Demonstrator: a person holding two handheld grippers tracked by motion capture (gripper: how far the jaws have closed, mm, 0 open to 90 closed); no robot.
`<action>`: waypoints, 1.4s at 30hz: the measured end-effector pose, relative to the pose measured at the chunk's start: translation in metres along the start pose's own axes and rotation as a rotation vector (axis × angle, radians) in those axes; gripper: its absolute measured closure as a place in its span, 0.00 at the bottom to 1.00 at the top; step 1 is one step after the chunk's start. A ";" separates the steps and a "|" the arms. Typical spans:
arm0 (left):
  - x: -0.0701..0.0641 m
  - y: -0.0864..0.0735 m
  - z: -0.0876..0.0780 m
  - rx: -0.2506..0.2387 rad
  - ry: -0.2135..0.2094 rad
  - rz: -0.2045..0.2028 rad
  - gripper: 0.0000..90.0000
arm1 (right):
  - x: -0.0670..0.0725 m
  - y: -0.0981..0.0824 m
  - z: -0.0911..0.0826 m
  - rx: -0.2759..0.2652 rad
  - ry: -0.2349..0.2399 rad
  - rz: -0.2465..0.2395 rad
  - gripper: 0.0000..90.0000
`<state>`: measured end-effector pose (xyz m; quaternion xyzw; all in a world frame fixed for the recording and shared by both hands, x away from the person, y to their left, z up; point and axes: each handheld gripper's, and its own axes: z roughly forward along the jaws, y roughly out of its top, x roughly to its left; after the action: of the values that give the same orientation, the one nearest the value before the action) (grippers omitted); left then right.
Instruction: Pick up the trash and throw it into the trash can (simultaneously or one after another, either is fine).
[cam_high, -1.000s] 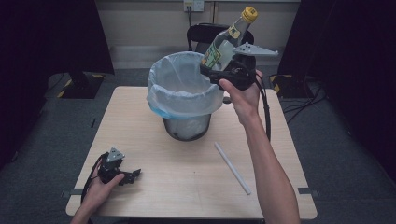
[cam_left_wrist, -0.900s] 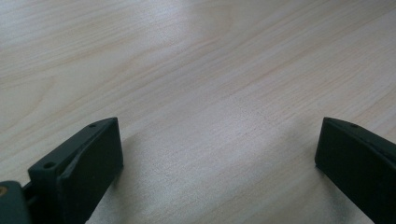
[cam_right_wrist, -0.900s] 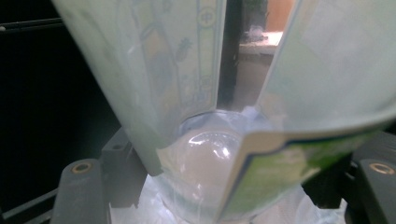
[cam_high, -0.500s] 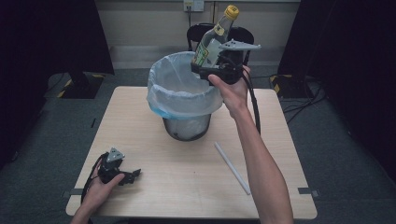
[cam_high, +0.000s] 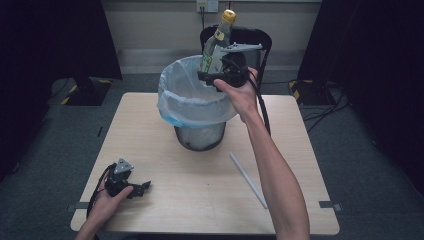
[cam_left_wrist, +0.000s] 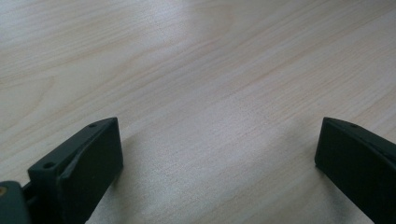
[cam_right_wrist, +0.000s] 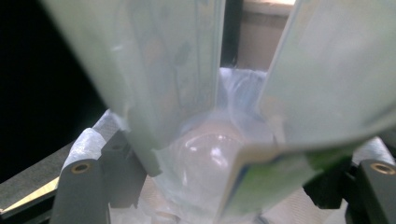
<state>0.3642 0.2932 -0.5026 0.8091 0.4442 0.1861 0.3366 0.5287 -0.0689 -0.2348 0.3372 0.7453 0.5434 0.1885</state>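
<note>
A clear glass bottle (cam_high: 212, 47) with a yellow cap and a green label stands nearly upright, cap up, over the back of a bin lined with a pale plastic bag (cam_high: 172, 100). My right gripper (cam_high: 212, 75) grips its lower body. The jaws have just been opening a little, with the bottle still between them. In the right gripper view the bottle (cam_right_wrist: 177, 70) sits between the pads (cam_right_wrist: 79, 186), with the bag (cam_right_wrist: 243, 79) beneath. My left gripper (cam_high: 142, 187) rests on the table's front left corner, open and holding nothing. Its jaws stand wide apart over bare wood (cam_left_wrist: 210, 70).
A white stick (cam_high: 247, 179) lies slantwise on the light wooden table (cam_high: 200, 210), to the right of the bin's dark base (cam_high: 197, 137). A black chair (cam_high: 262, 42) stands behind the table. Dark floor surrounds it.
My right hand has carried the bottle leftward, from beyond the bin's right rim to above its opening, and the bottle now stands more upright. The left hand has stayed in place.
</note>
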 end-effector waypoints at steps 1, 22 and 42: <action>0.000 0.000 0.000 0.000 0.001 0.000 0.00 | 0.000 0.001 0.000 -0.005 0.006 0.006 0.29; 0.000 0.000 0.000 0.000 -0.002 0.004 0.00 | -0.007 0.003 -0.020 -0.088 -0.009 0.019 0.30; 0.000 0.000 0.000 -0.001 -0.005 0.000 0.00 | -0.014 -0.020 -0.039 -0.027 -0.016 0.002 0.32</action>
<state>0.3645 0.2930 -0.5028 0.8095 0.4433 0.1844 0.3380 0.5073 -0.1094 -0.2409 0.3397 0.7360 0.5510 0.1982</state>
